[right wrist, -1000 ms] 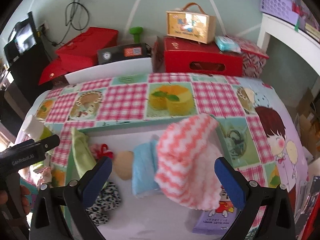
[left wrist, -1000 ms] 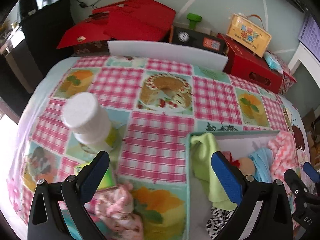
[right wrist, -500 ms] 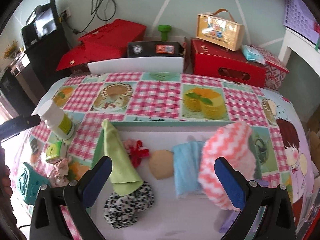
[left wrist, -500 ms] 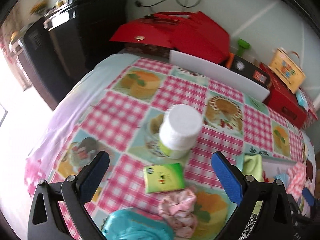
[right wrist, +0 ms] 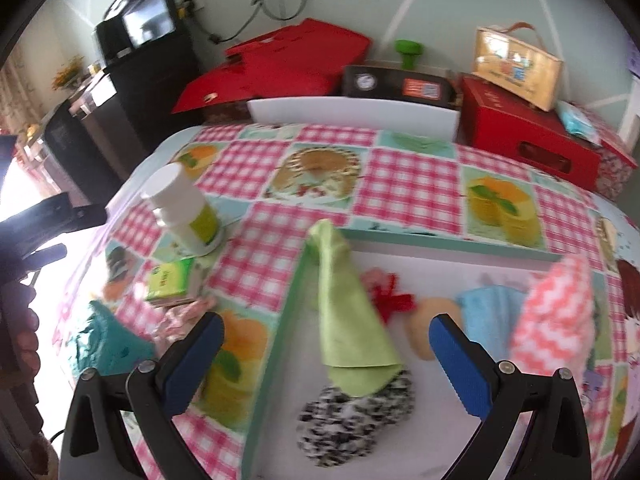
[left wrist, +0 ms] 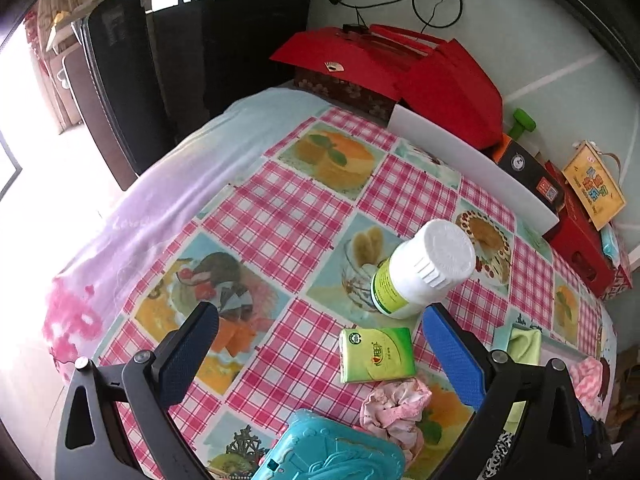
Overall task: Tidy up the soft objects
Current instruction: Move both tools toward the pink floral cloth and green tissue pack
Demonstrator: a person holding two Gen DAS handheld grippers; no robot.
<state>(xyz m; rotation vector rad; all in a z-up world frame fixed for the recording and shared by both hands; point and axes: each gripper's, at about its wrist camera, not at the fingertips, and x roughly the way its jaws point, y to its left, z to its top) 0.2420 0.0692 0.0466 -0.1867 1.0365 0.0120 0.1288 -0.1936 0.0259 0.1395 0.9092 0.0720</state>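
Two grippers, left (left wrist: 320, 344) and right (right wrist: 326, 354), stood wide open and empty; five soft pieces lay in the tray (right wrist: 276, 344), one pink scrunchie (left wrist: 394, 402) remained on the tablecloth beside the tray's left wall, likely next to collect.

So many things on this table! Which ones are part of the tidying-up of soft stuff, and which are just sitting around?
Part of the job:
tray
green cloth
spotted scrunchie
blue cloth
pink zigzag cloth
pink scrunchie, not yet in the tray

Lying about:
white bottle
green packet
teal case
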